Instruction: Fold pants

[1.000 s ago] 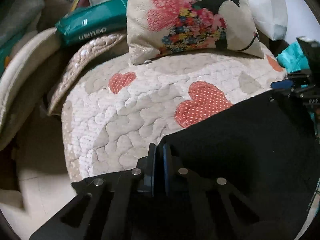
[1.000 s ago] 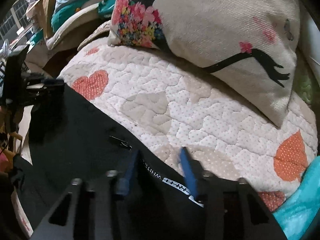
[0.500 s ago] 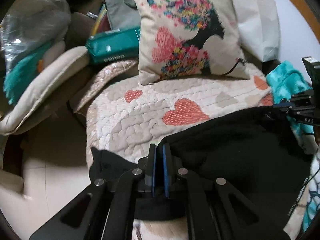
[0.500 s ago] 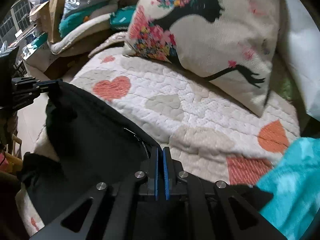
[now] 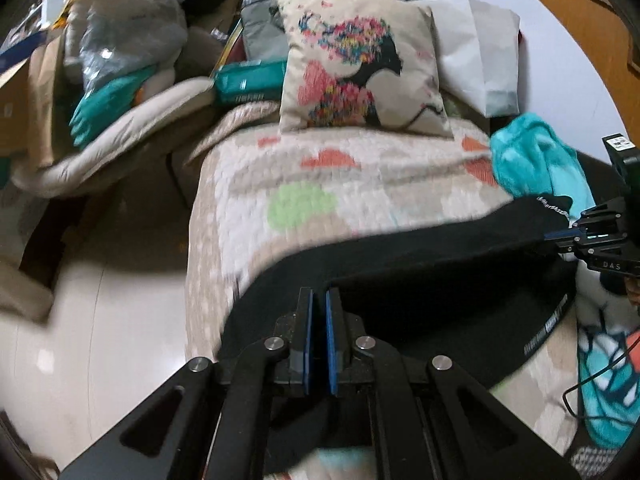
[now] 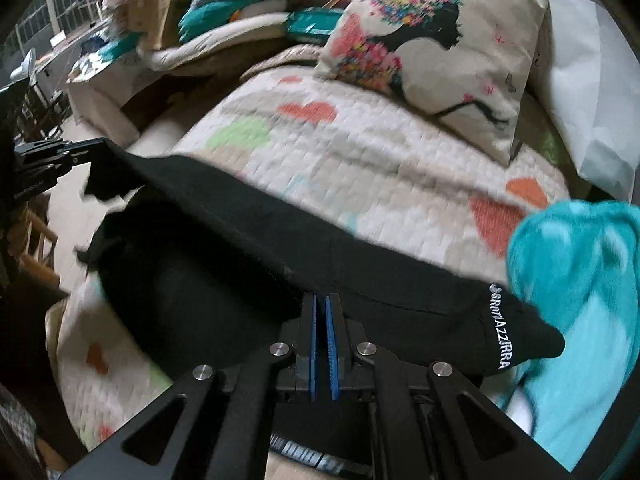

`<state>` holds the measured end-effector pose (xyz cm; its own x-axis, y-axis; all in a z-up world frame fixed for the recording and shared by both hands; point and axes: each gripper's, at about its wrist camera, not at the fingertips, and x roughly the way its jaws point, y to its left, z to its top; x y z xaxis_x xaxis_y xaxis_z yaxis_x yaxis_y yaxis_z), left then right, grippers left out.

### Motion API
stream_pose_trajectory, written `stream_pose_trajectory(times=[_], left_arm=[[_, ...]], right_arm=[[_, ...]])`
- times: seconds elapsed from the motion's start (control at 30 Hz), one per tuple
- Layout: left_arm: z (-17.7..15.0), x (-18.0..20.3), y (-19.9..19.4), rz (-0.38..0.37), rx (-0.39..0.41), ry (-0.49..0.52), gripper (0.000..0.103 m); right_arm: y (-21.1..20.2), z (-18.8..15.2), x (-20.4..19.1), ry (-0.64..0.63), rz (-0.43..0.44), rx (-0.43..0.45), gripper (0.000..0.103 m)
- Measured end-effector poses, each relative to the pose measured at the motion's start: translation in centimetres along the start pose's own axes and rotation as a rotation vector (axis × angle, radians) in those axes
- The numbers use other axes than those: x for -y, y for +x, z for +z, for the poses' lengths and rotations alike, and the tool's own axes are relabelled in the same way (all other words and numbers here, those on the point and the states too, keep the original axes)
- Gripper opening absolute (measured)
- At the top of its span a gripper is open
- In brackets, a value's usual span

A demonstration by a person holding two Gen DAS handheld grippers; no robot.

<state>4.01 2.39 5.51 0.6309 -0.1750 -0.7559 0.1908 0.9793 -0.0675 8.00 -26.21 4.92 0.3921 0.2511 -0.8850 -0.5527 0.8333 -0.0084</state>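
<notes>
The black pants [image 5: 420, 264] hang stretched between my two grippers above a quilted bed cover with hearts [image 5: 360, 184]. My left gripper [image 5: 318, 300] is shut on one edge of the pants. My right gripper [image 6: 321, 304] is shut on the other edge, near the waistband with white lettering [image 6: 500, 328]. The pants [image 6: 224, 264] sag below the held edge. The right gripper also shows at the right of the left wrist view [image 5: 560, 236], the left gripper at the left of the right wrist view [image 6: 96, 144].
A printed cushion [image 5: 360, 68] and a white bag [image 5: 480, 60] stand at the back of the bed. A teal fleece [image 6: 580, 280] lies at the bed's right. Piled bedding and boxes [image 5: 120, 80] sit left, beyond a bare floor strip [image 5: 100, 320].
Both grippers have pulled back and up with the pants, lifting the held edge off the quilt. The right gripper, open a second ago, has shut on the pants.
</notes>
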Motion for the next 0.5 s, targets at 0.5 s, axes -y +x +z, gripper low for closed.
stream_pose_trajectory(times=[0.5], left_arm=[[-9.4, -1.6, -0.4, 0.101, -0.222, -0.205, 0.006]], right_arm=[[4.6, -9.0, -5.1, -0.094, -0.184, -0.3, 0.005]])
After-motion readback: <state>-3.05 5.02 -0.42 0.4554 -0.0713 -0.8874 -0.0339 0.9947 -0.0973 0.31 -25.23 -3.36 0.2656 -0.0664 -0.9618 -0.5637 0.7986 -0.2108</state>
